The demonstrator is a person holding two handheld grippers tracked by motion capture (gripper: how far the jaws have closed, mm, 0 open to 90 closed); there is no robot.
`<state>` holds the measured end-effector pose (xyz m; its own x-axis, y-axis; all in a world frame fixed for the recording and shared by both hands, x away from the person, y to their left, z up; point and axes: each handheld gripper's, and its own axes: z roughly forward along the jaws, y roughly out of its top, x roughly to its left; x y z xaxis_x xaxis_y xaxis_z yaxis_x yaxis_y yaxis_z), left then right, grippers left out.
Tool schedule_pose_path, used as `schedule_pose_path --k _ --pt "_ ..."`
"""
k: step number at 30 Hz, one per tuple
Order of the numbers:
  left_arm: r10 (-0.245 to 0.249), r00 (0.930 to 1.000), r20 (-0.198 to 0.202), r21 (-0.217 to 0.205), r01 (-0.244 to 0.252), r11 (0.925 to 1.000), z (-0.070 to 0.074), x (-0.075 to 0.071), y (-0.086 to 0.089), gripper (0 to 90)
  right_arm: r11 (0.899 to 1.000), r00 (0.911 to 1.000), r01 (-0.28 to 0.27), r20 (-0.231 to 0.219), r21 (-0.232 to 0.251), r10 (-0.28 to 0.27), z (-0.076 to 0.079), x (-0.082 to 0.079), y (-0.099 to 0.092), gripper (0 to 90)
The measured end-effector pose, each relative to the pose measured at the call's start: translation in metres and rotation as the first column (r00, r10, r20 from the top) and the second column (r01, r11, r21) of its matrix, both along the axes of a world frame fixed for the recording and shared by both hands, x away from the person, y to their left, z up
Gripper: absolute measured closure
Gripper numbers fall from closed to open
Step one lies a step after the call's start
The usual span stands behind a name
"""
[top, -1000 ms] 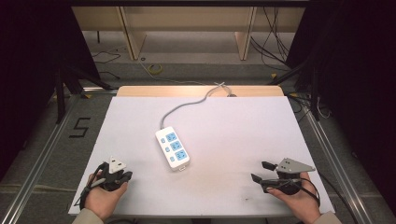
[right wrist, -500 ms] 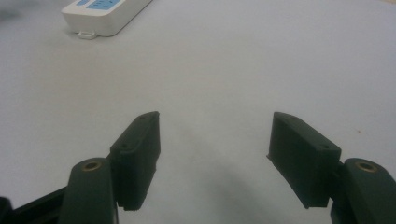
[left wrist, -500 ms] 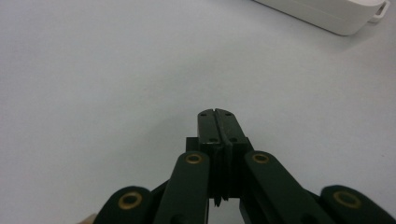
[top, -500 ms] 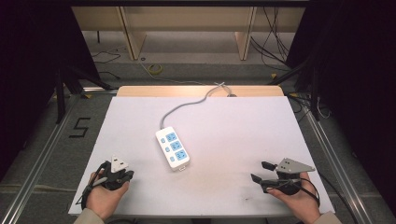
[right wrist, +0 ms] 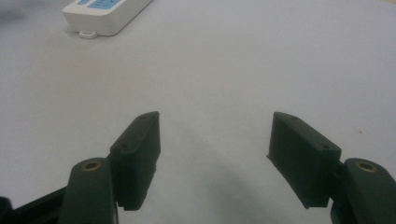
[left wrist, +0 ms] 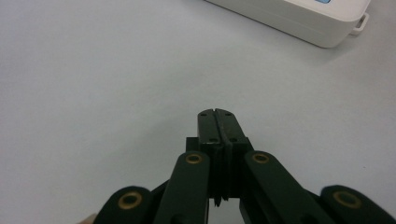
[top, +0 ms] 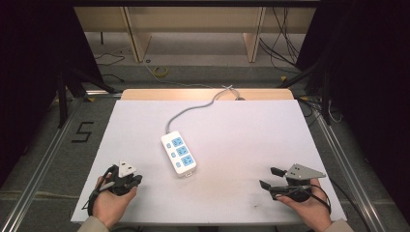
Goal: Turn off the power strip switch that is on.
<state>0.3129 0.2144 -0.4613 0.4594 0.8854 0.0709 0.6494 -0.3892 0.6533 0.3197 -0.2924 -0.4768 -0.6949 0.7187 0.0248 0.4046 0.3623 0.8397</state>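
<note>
The white power strip (top: 178, 153) lay mid-table, its grey cord (top: 191, 112) trailing to the far edge. The left gripper (left wrist: 218, 115) rested near the table's front-left corner, jaws pressed together and empty; the right gripper (right wrist: 214, 135) sat front-right, jaws wide, holding nothing. A good approach would probably be square to the strip's long sides.

Item I see: one white power strip (top: 178, 153), three blue sockets in a row, flat on the white desk (top: 241, 130) near its middle, angled; grey cord (top: 186, 112) trailing toward the far edge.
</note>
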Motion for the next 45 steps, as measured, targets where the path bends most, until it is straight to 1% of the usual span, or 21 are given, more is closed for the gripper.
schedule_pose_path --k 7,14,20,24,28,41,45 --pt "-0.006 1.0 0.003 0.01 0.006 0.9999 0.001 0.002 -0.002 89.5 1.0 1.0 0.0 0.0 0.0 0.0 0.0 0.0 0.0 34.7" --pt "-0.01 0.9999 0.005 0.003 0.01 0.9999 0.002 0.003 -0.006 89.5 1.0 1.0 -0.002 0.0 -0.001 0.002 0.0 0.0 0.0 34.7" --pt "-0.018 0.9998 0.006 0.007 0.018 0.9998 0.003 0.005 -0.009 89.5 1.0 1.0 -0.003 -0.001 -0.001 0.003 0.0 0.0 0.001 34.7" --pt "-0.016 0.9999 0.004 0.004 0.016 0.9999 0.003 0.006 -0.01 89.5 1.0 1.0 -0.003 -0.002 -0.003 0.003 0.0 0.0 0.001 34.7" --pt "-0.022 0.9997 0.0 0.01 0.022 0.9997 0.004 0.007 -0.011 89.5 1.0 1.0 -0.004 -0.001 -0.002 0.004 0.0 0.0 0.001 34.7" --pt "-0.032 0.9995 -0.003 0.003 0.032 0.9995 0.006 0.012 -0.018 89.5 1.0 1.0 -0.002 -0.002 -0.001 0.002 -0.001 0.0 0.001 34.7" --pt "-0.035 0.9994 0.003 0.002 0.035 0.9994 0.007 0.013 -0.02 89.6 1.0 1.0 -0.003 -0.004 -0.001 0.003 -0.001 0.0 0.001 34.7"
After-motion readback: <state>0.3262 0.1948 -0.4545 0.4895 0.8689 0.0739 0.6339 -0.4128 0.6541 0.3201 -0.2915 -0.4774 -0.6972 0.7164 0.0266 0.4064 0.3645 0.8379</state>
